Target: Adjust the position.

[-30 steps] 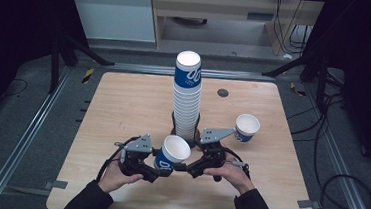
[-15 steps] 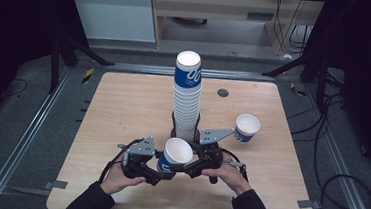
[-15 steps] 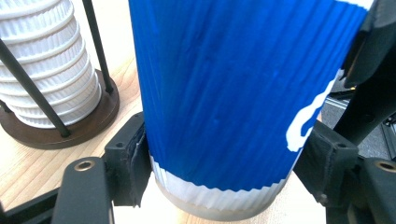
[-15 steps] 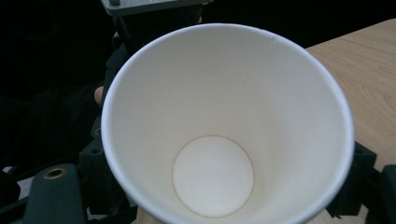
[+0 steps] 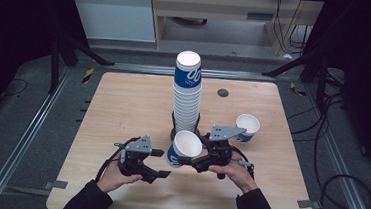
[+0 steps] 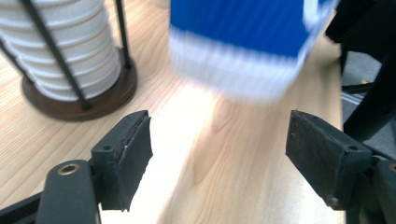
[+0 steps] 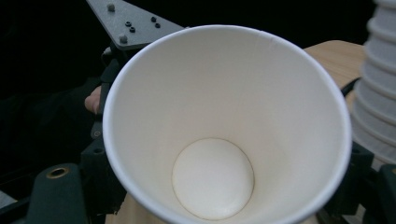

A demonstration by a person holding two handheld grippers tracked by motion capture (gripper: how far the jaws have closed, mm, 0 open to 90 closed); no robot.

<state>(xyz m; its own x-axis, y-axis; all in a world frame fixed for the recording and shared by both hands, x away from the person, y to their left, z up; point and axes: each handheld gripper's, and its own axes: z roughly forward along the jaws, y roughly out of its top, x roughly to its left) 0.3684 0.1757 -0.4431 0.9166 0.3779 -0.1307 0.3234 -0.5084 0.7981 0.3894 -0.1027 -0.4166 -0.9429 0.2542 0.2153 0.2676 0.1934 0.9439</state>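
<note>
So the right gripper (image 5: 195,161) is clamping a paper cup (image 5: 184,148) around its body, holding it off the table (image 5: 123,104) just in front of the big stack (image 5: 186,97). In the right gripper view the cup's mouth is facing the camera, with a jaw pressing on each side. The left gripper (image 5: 161,163) is sitting released, jaws wide apart with nothing in them, and the cup's blue side is hanging right ahead of it, blurry.

My guess at what's risky: paper cups are flimsy, so squeezing harder is probably going to dent the wall or pop it out sideways. It's also tilting, so setting it down like that could tip it. And it's very near the stack and its stand, so a careless swing could knock those. Another cup (image 5: 247,126) is standing farther right, well apart.
</note>
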